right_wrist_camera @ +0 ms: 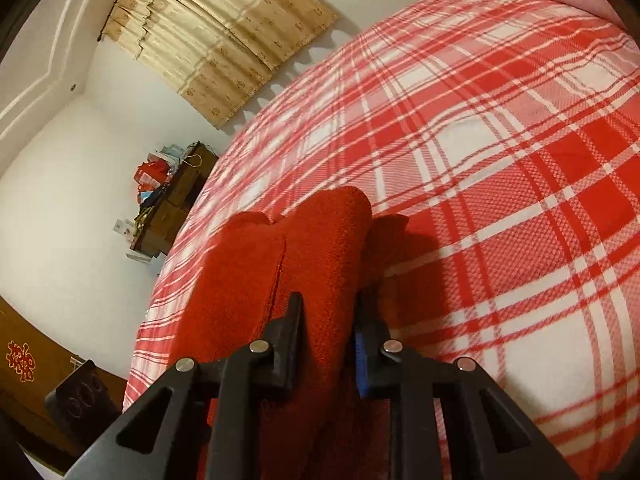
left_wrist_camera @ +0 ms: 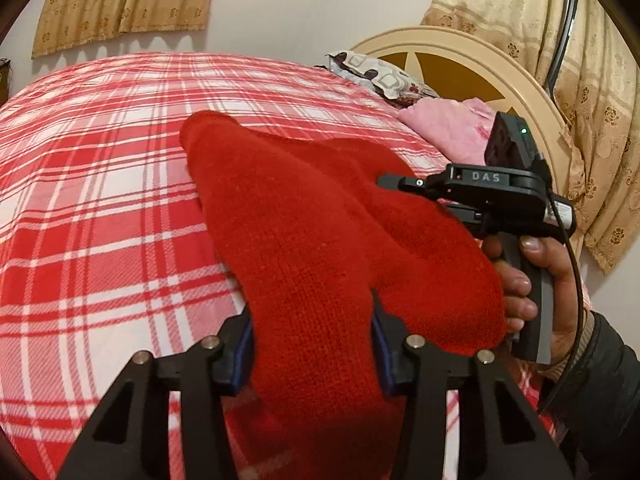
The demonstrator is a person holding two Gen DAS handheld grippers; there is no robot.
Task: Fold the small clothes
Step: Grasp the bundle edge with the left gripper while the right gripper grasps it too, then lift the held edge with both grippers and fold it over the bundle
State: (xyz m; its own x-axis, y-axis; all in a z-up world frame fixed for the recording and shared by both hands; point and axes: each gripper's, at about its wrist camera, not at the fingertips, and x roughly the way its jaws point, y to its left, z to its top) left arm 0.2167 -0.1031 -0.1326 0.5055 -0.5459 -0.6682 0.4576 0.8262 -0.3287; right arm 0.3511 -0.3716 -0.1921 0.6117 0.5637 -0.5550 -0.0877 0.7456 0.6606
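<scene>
Where both grippers pinch a red knit garment (left_wrist_camera: pixel 304 264), plaid bedspread (left_wrist_camera: pixel 100 200), beige curtains (left_wrist_camera: pixel 124 0)

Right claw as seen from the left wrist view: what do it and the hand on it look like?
The right claw is matte black, with "DAS" in pale letters on its top bar, a small green light on the block behind, and a thin black cable trailing down. Its grip is black with a grey strip. The right hand is bare, in a dark sleeve with a tan cuff.
</scene>
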